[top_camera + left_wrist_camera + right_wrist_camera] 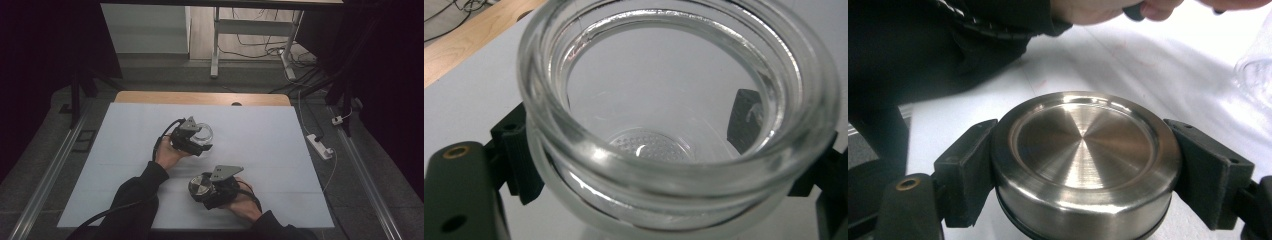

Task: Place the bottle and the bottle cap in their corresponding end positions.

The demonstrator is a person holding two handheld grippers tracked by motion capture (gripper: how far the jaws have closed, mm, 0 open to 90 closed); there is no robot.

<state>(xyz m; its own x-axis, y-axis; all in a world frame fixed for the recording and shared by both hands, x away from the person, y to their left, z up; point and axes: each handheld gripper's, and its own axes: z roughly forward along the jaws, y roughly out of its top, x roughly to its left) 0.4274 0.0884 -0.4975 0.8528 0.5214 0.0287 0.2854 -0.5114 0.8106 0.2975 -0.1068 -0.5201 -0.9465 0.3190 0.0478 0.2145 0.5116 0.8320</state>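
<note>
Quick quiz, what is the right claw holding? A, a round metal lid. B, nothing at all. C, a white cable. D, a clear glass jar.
A: the right claw has its jaws pressed on both sides of a round brushed-metal lid, while the glass jar sits in the left claw.

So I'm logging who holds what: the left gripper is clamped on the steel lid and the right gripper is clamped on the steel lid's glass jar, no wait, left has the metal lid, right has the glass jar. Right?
Swapped. The left gripper is shut on the open glass jar, as the left gripper view shows. The right gripper holds the steel lid, seen in the right gripper view.
</note>
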